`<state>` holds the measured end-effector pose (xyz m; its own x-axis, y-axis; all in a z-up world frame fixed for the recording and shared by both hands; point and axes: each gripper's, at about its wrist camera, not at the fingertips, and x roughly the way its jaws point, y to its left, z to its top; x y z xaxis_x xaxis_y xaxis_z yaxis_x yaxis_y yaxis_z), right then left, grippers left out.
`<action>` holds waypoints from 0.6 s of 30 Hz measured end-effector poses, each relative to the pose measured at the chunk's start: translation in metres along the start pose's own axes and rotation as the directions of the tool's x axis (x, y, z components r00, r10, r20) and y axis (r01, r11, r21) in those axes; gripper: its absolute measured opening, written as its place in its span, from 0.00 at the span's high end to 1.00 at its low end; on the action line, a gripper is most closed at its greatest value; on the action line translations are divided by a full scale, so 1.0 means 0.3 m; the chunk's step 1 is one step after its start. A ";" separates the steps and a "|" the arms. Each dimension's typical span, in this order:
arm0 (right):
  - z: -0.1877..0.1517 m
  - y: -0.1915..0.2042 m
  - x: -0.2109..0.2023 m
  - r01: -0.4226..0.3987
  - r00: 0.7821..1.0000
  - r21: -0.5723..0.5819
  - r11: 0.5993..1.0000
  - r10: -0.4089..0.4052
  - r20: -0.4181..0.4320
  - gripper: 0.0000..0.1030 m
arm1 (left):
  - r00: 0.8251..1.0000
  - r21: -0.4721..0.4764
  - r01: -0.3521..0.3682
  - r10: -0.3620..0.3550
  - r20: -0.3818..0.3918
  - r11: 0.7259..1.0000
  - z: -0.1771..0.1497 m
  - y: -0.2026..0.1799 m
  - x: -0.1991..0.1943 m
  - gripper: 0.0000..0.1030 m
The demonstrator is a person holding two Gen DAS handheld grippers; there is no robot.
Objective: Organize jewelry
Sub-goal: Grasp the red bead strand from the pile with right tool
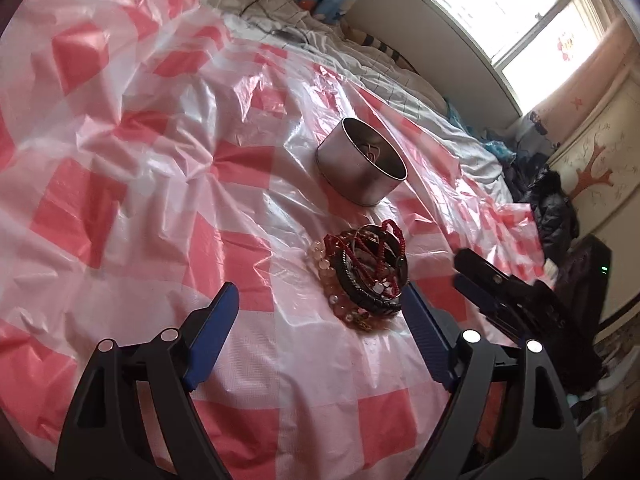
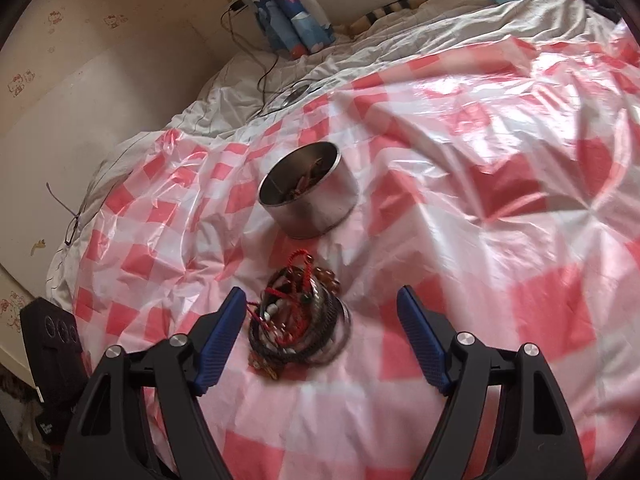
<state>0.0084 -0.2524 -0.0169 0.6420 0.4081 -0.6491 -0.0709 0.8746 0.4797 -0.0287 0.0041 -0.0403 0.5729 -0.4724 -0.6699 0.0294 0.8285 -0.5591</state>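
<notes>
Standing beside the bed [image 1: 372, 68], I take the jewelry heap [image 1: 362, 274] as my landmark, a tangle of pale beads, dark bangles and red cord on the pink-and-white checked plastic sheet [image 1: 140, 208].

To the left of the heap, the left tool [image 1: 318, 314] hangs over the sheet with its blue pads spread wide and nothing between them; its right pad stands just beside the heap's near edge, and I cannot tell whether it touches. Beyond the heap, a little farther up the bed, sits the round metal tin [image 1: 360, 166], upright and open, with what looks like a piece or two already inside. To the right of the heap, the right tool [image 2: 322, 320] also stands wide and empty; from its own view the heap [image 2: 300, 316] lies partly between its pads, nearer the left one, with the tin [image 2: 308, 192] straight ahead past it.

By my reading, the step in hand is the approach for picking the next piece out of the heap, with most of the sorting still to do. The next move calls for one tool to come down on a single bangle or strand and close on it alone, since the cords are looped through the rings and may drag the rest along on the way to the tin.
</notes>
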 end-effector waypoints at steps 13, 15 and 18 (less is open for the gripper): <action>0.095 0.004 0.259 -0.083 0.981 -0.018 0.996 0.078 -0.177 0.68 | 0.977 -0.115 0.191 -0.200 -0.073 0.975 0.111 -0.011 0.154 0.23; 0.100 -0.003 0.273 -0.093 0.977 -0.011 0.996 0.089 -0.193 0.85 | 0.978 -0.107 0.175 -0.185 -0.096 0.979 0.112 -0.022 0.187 0.23; 0.106 0.000 0.259 -0.079 0.980 -0.031 0.996 0.072 -0.183 0.90 | 0.979 -0.110 0.150 -0.163 -0.120 0.982 0.112 -0.034 0.231 0.28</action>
<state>0.0827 -0.2291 -0.0486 0.4842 0.5111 -0.7102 -0.1447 0.8472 0.5111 0.0382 -0.0271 -0.0647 0.4580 -0.6338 -0.6233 0.0245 0.7100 -0.7038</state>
